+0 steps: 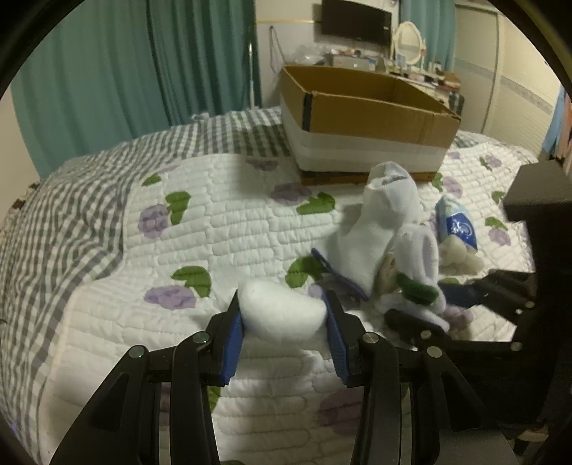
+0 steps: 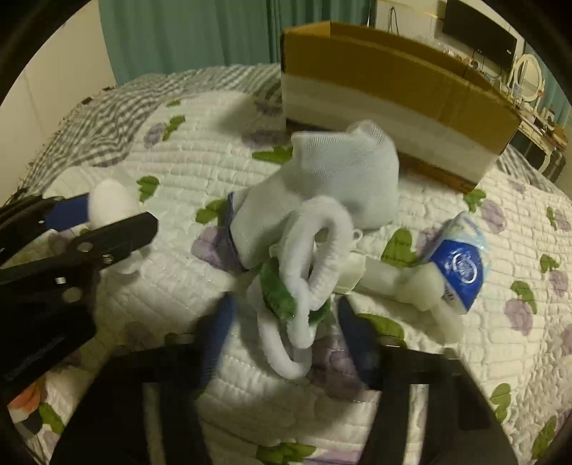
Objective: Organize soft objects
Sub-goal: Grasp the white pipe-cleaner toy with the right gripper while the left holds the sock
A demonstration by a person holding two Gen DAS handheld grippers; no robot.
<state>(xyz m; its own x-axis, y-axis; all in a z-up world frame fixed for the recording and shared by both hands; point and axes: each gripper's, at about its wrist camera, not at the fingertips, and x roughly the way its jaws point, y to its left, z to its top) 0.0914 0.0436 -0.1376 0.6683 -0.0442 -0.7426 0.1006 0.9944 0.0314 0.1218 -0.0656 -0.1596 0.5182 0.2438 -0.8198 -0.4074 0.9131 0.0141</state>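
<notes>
My left gripper [image 1: 282,318] is shut on a white cotton pad [image 1: 280,313], held just above the quilt; it also shows in the right wrist view [image 2: 109,204]. My right gripper [image 2: 286,322] is open, its blue pads on either side of a white and green fuzzy loop toy [image 2: 304,264]. Behind the toy lies a white sock [image 2: 332,179], also in the left wrist view [image 1: 379,221]. A blue and white tissue pack [image 2: 459,264] lies to the right on white foam pieces [image 2: 400,279]. An open cardboard box [image 1: 368,118] stands behind.
The quilted floral bedspread [image 1: 214,221] covers the bed, with a grey checked sheet [image 1: 64,214] at the left. Teal curtains [image 1: 107,71] hang behind. A cluttered dresser with a mirror [image 1: 407,39] and a dark screen [image 1: 355,19] stand at the back.
</notes>
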